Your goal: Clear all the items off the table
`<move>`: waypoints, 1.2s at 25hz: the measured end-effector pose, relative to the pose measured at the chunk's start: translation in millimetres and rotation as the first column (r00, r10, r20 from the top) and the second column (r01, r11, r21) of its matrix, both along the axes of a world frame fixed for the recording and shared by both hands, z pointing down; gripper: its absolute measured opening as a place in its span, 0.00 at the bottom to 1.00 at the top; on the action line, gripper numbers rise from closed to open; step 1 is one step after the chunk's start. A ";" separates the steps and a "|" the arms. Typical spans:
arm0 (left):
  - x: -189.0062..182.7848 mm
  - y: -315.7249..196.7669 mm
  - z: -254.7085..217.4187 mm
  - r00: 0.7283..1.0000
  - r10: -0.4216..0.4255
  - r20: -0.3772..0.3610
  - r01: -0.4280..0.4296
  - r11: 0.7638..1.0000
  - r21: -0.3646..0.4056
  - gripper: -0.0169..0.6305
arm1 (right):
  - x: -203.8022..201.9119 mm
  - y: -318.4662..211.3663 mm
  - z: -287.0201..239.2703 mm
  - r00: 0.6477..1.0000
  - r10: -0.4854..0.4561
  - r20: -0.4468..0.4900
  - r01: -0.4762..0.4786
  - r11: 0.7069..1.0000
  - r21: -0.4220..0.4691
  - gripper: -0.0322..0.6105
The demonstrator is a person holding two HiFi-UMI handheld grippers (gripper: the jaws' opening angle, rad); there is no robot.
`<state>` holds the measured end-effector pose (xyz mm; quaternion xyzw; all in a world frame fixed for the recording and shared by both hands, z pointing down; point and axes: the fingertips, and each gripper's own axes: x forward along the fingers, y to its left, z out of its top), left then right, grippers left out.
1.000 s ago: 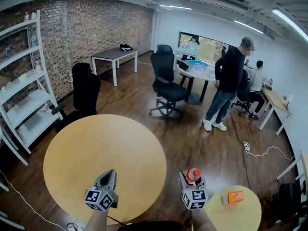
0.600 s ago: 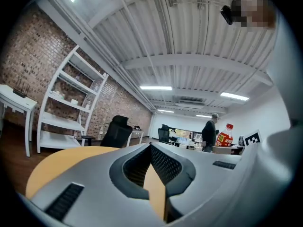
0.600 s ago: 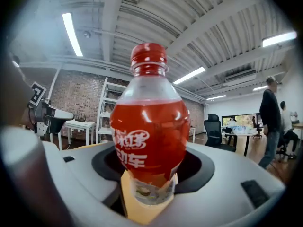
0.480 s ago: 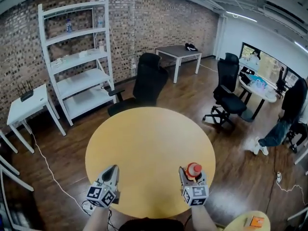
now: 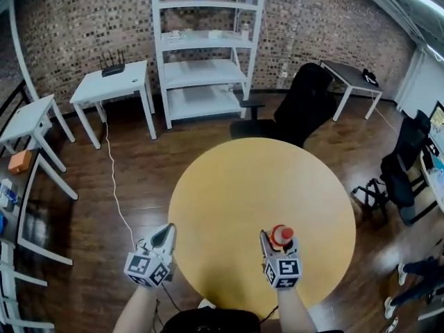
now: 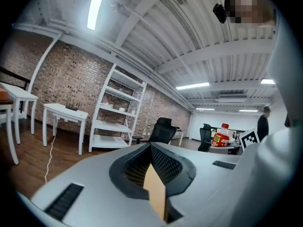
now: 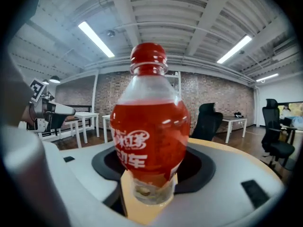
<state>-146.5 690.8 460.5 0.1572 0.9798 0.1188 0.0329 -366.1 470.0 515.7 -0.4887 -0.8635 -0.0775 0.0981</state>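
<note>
While the right claw (image 5: 272,242) pinches the red drink bottle (image 5: 282,234) over the round surface (image 5: 257,179), best carry it upright; left claw (image 5: 165,238) pressed together, empty.

Head camera high above table (image 5: 229,179); others level.

I find the room brightly and evenly lit by ceiling strip lights (image 7: 97,39), which blow out white in both gripper views. The wooden floor (image 5: 374,248) carries a soft sheen, and shadow beneath the round table (image 5: 236,186) is faint. The bottle (image 7: 151,136) shows small highlights and is slightly soft. All views bend strongly at the edges, and the gripper views have dark corners.
</note>
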 end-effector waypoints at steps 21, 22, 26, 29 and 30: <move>114.0 77.1 65.8 0.953 -0.275 -0.129 0.289 0.951 0.105 0.03 | 44.0 169.6 68.4 0.952 -0.294 -0.088 0.300 0.951 0.072 0.48; 112.2 75.1 70.2 0.951 -0.278 -0.136 0.294 0.949 0.117 0.03 | 41.1 168.0 74.3 0.952 -0.289 -0.097 0.297 0.952 0.078 0.48; 109.6 68.7 85.6 0.949 -0.268 -0.164 0.293 0.944 0.152 0.03 | 39.2 170.0 97.2 0.953 -0.277 -0.122 0.289 0.953 0.091 0.48; 114.6 66.1 97.7 0.946 -0.268 -0.183 0.300 0.938 0.175 0.03 | 41.7 174.6 112.5 0.951 -0.284 -0.125 0.297 0.950 0.100 0.48; 117.2 66.0 102.6 0.943 -0.272 -0.191 0.306 0.935 0.180 0.03 | 41.2 175.6 117.9 0.951 -0.283 -0.127 0.296 0.950 0.104 0.48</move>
